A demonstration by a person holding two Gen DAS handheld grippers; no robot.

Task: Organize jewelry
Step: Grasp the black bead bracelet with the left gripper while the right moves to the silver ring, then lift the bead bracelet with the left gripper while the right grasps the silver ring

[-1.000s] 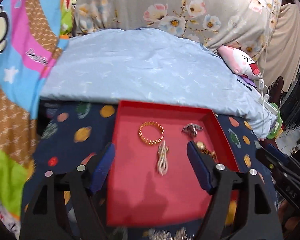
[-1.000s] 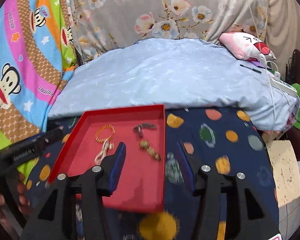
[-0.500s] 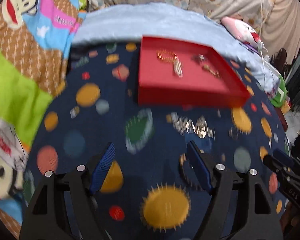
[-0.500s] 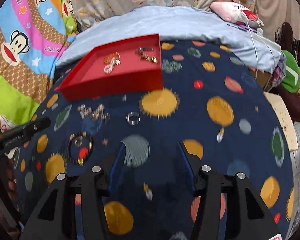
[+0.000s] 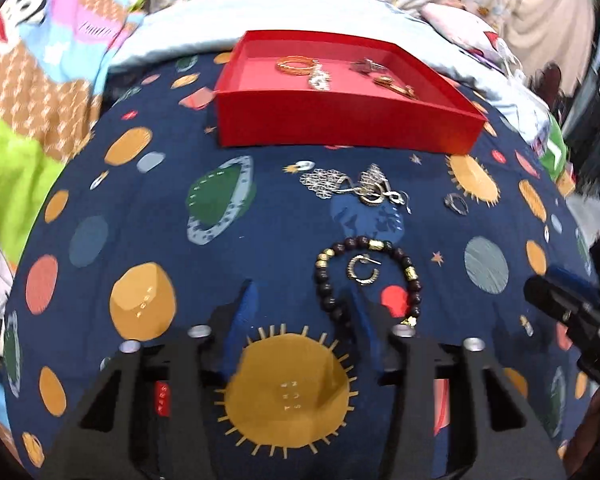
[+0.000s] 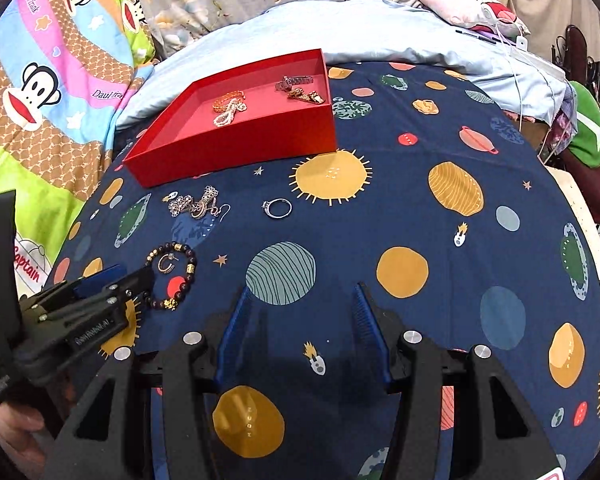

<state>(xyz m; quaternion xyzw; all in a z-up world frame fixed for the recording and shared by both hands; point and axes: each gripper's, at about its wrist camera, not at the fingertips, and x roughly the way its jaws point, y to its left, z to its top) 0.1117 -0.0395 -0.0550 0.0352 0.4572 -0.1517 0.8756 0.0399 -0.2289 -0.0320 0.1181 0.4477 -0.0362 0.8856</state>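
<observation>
1. Left gripper (image 5: pixel 302 312), black frame with blue ribbed pads: jaws part open and just been closing. Only printed cloth lies between them. From the right wrist view its tips sit at the near-left rim of the dark beaded bracelet with gold spacers (image 5: pixel 370 276), so this looks like an approach to pick that piece. Whether a pad already touches a bead cannot be told; the right pad covers part of the loop in the left wrist view.

2. Right gripper (image 6: pixel 302 322), same build: jaws about half open, nothing in them, hanging over bare navy planet-print bedspread (image 6: pixel 420 208). Likely waiting its turn.

3. Small gold hoop earring (image 5: pixel 364 270) lies inside the bracelet's ring. Lifting the bracelet may drag it.

4. Farther out, a tangle of silver filigree earrings (image 5: pixel 352 186) rests on the cloth. How many pieces is not clear. A silver ring with a stone (image 6: pixel 278 208) lies just to its right, apart from it.

5. Beyond those, the shallow red cardboard tray (image 5: pixel 340 120) holds sorted pieces: a gold bangle (image 5: pixel 296 66), a pearl-like strand (image 6: pixel 228 114), a dark clasp-like item (image 6: pixel 294 80) and a gold chain piece (image 6: pixel 306 96). The near wall hides part of the floor in the left wrist view.

6. A hand (image 6: pixel 16 436) shows at the right wrist view's lower-left edge, cut off.
</observation>
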